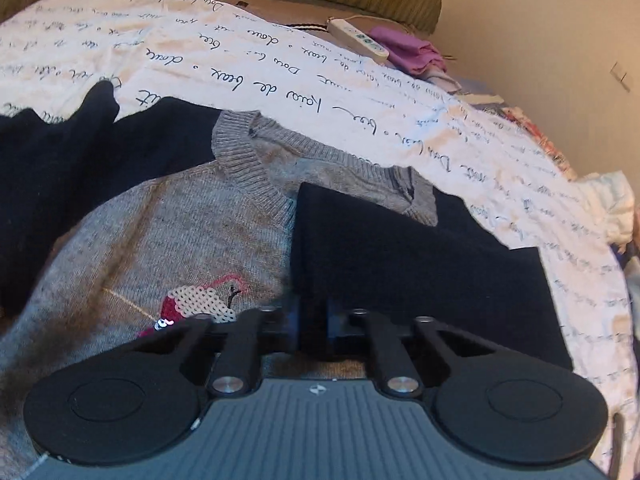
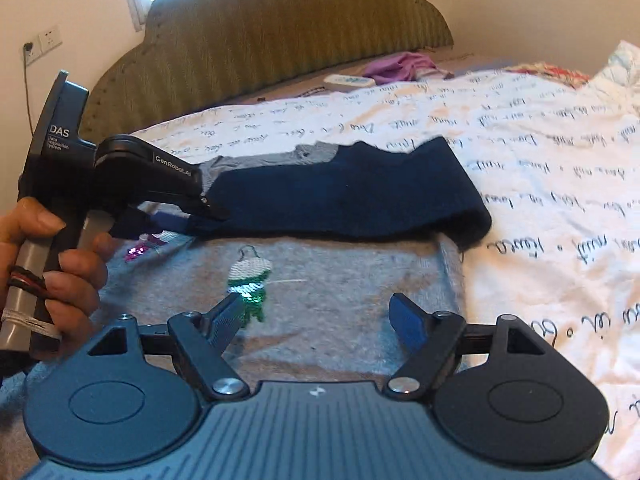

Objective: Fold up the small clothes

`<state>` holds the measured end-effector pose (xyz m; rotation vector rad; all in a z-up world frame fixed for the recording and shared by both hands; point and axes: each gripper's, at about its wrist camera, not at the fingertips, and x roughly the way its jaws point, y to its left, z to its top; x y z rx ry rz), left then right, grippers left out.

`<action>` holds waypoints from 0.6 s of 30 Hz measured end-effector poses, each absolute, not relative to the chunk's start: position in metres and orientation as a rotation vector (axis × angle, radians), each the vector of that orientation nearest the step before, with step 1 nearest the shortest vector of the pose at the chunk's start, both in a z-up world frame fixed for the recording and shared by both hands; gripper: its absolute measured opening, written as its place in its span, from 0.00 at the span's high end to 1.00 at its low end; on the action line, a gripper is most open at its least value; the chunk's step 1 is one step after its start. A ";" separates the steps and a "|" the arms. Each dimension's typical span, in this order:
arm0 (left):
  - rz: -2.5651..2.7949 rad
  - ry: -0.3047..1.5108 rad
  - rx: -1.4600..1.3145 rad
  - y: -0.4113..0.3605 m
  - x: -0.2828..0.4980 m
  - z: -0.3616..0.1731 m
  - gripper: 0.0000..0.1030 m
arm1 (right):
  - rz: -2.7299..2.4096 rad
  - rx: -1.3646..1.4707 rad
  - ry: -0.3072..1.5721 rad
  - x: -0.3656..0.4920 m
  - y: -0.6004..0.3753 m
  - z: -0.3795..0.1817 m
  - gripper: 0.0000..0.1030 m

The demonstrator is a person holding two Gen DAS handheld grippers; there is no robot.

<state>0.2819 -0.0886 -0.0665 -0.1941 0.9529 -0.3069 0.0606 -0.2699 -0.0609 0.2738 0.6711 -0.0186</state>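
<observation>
Landmark: the grey sweater (image 2: pixel 340 280), spread flat, front up, on a white bedspread (image 2: pixel 540 168) printed with handwriting.
Task thing: a small knitted jumper with a grey body and dark navy sleeves; ribbed grey collar (image 1: pixel 248 160) at the end toward the headboard (image 2: pixel 280 32).
Left gripper (image 1: pixel 314 320): clenched on the cuff of the navy sleeve (image 1: pixel 400 248), which it holds across the sweater's chest, just below the collar.
Right gripper (image 2: pixel 320 316): released, jaws spread wide, holding nothing; it hovers over the sweater's lower front, near the side edge.
Done so far: one sleeve is folded inward and lies as a flat band over the body, its turn sitting at the sweater's side edge.
Left to do: the other sleeve (image 1: pixel 60 160) lies rumpled out beyond the opposite shoulder, not yet folded; by my judgement the body folds come after it, so the work is under halfway.
Materials: fine soft knit, limp, slightly fuzzy; ribbing at collar and hem; the navy fabric looks thicker where doubled.
Decoration: a sequin patch (image 2: pixel 250 280), white above and green below, on the chest, scaly and shiny; a second patch (image 1: pixel 192 304), white and pink, lies beside the held cuff.
Beyond the sweater: a white remote (image 1: pixel 358 36) and purple cloth (image 1: pixel 412 52) near the headboard.
</observation>
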 end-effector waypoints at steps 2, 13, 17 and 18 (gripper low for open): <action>-0.305 0.932 -0.148 -0.092 0.280 -0.062 0.94 | -0.034 0.287 0.693 0.062 -0.271 -0.068 0.23; -0.206 0.805 -0.046 -0.045 0.273 -0.030 0.94 | -0.088 0.179 0.714 0.068 -0.245 -0.079 0.00; -0.170 0.829 -0.012 -0.025 0.271 -0.037 0.94 | -0.119 0.134 0.690 0.064 -0.237 -0.083 0.00; -0.168 0.839 0.000 -0.023 0.270 -0.041 0.94 | -0.114 0.144 0.686 0.064 -0.239 -0.084 0.00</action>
